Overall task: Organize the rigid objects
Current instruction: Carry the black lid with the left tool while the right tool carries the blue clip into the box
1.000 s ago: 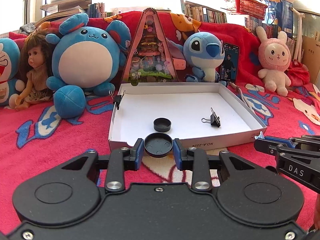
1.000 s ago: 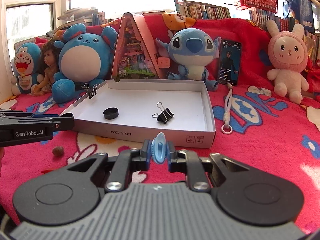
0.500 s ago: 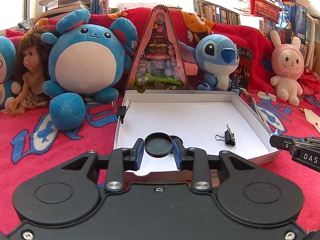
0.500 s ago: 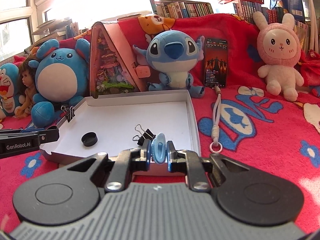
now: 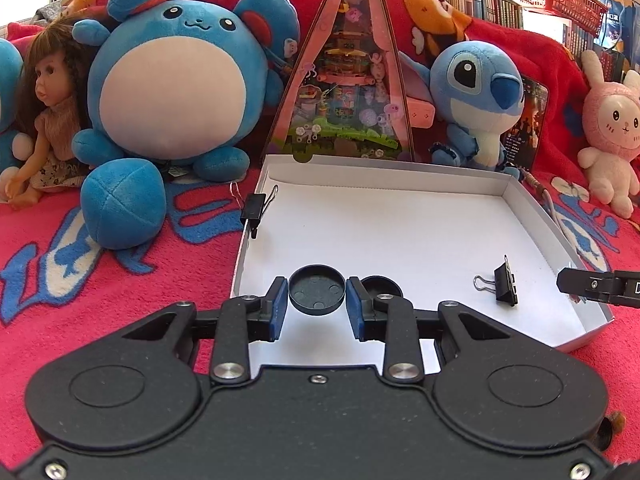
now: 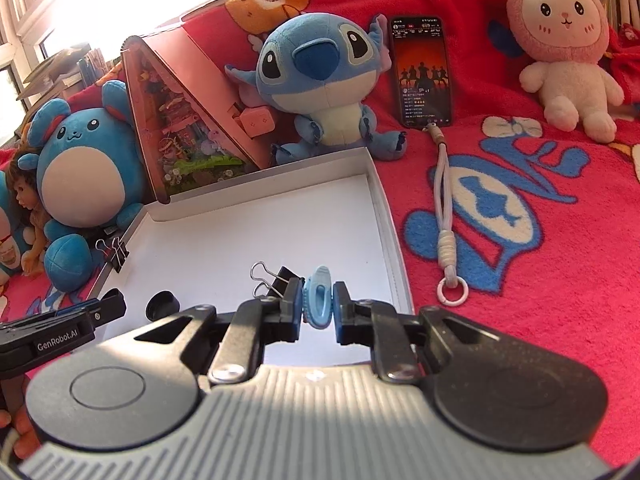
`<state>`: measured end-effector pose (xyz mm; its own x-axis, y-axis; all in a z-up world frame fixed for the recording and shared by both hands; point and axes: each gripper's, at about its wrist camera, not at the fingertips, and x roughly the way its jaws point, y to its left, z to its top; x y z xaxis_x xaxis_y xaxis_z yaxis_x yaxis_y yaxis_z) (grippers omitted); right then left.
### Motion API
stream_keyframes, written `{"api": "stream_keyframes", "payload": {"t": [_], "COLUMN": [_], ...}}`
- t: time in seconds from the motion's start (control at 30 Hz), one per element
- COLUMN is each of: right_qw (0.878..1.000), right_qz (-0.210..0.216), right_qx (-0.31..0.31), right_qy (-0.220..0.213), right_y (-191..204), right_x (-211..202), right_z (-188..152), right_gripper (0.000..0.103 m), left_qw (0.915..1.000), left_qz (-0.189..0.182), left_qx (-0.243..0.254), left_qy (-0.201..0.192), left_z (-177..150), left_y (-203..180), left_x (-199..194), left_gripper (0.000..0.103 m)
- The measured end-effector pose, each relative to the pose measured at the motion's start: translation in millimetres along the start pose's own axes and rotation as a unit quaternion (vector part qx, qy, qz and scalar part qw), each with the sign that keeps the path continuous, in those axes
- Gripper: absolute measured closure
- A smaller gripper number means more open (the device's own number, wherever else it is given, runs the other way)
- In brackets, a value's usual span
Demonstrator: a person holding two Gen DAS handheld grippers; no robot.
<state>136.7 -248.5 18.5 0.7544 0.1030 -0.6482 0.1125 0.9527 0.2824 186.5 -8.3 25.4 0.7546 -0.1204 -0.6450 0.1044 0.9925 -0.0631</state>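
Observation:
A shallow white cardboard tray (image 5: pixel 400 176) lies on the red blanket; it also shows in the right wrist view (image 6: pixel 384 208). My left gripper (image 5: pixel 317 300) is shut on a round black cap (image 5: pixel 317 294), held over the tray's near left part. A second black cap (image 5: pixel 382 285) lies in the tray just behind it, and shows in the right wrist view (image 6: pixel 162 305). A black binder clip (image 5: pixel 505 286) lies in the tray to the right. My right gripper (image 6: pixel 318 307) is shut on a light blue plastic clip (image 6: pixel 318 298) over the tray's near right part, beside the binder clip (image 6: pixel 280 280).
Another binder clip (image 5: pixel 256 206) is clamped on the tray's left wall. Plush toys, a doll (image 5: pixel 44 112) and a triangular pink toy box (image 5: pixel 352 80) stand behind the tray. A phone (image 6: pixel 424 72) with a white strap (image 6: pixel 446 216) lies right of it.
Both grippers have moved forward over the tray with their objects still held. The right gripper has tilted downward and come near the binder clip.

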Motion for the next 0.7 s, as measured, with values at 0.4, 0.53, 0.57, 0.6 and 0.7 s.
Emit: {"api": "stream_keyframes", "payload": {"t": [0.4,0.53,0.57,0.6,0.7], "right_qw": [0.999,0.999,0.999,0.999,0.999], "right_qz": [-0.004,-0.005,-0.005,-0.003,-0.007], "right_qx": [0.017,0.017,0.017,0.016,0.014], "right_qy": [0.029,0.031,0.031,0.031,0.030], "right_y": [2.6,3.4,3.5,3.6,4.6], "right_x": [35.6,41.0,42.2,43.5,47.3], "right_z": [4.1,4.2,4.5,4.8,5.6], "right_gripper": [0.083,0.083,0.083,0.083,0.083], "left_qw": [0.9998,0.9998,0.9998,0.9998,0.9999], "left_qz": [-0.001,0.000,0.002,0.004,0.003], "left_qx": [-0.011,-0.009,-0.006,-0.003,-0.002], "left_qy": [0.017,0.020,0.019,0.018,0.016], "left_z": [-2.2,-3.0,-3.6,-3.9,-3.6], "left_y": [-4.7,-7.8,-9.0,-10.2,-12.1], "left_x": [18.5,22.4,23.3,23.8,25.3], "left_gripper": [0.073,0.073,0.073,0.073,0.073]}}
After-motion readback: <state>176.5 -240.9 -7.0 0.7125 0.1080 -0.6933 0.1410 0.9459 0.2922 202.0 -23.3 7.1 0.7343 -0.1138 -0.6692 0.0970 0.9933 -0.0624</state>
